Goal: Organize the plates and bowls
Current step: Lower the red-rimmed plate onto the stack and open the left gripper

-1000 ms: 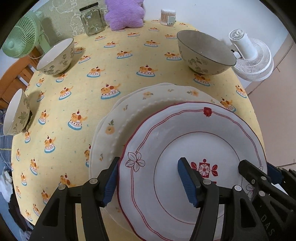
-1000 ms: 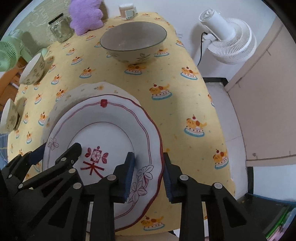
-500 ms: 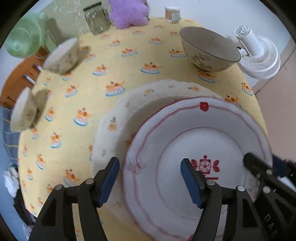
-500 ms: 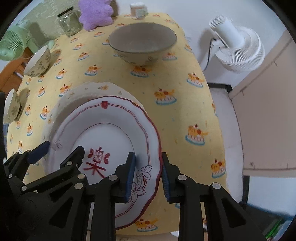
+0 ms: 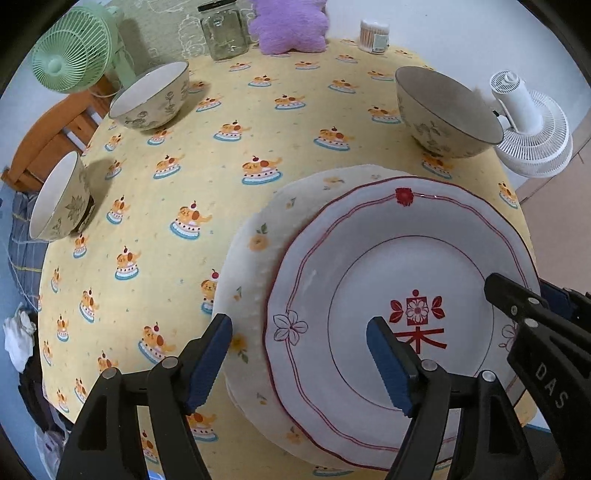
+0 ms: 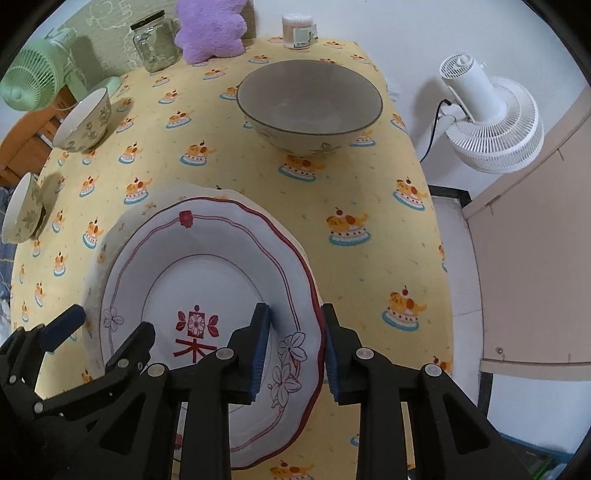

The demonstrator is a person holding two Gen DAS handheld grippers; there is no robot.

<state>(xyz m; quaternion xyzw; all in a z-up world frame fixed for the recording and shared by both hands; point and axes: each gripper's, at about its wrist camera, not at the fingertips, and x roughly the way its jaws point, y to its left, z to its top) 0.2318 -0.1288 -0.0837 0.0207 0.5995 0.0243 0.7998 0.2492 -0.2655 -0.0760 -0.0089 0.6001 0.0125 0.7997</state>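
A white plate with red trim (image 5: 399,266) (image 6: 207,273) lies on top of a cream flowered plate (image 5: 255,240) (image 6: 110,229) at the near edge of the yellow table. My right gripper (image 6: 293,347) has its jaws either side of the red-trimmed plate's right rim, with small gaps at the pads. My left gripper (image 5: 299,362) is open, its jaws straddling the left rims of both plates. A large grey bowl (image 5: 447,110) (image 6: 310,103) stands behind the plates. Two smaller floral bowls (image 5: 151,98) (image 5: 59,199) stand at the left.
A glass jar (image 5: 223,29), a purple plush (image 5: 288,24) and a cotton-swab tub (image 5: 373,35) stand at the table's far edge. A green fan (image 5: 74,48) is at the back left, a white fan (image 5: 528,125) on the floor at the right.
My left gripper has drawn back and to the left, so its jaws now span both plates' left rims. My right gripper's jaws have opened slightly around the red-trimmed plate's rim.
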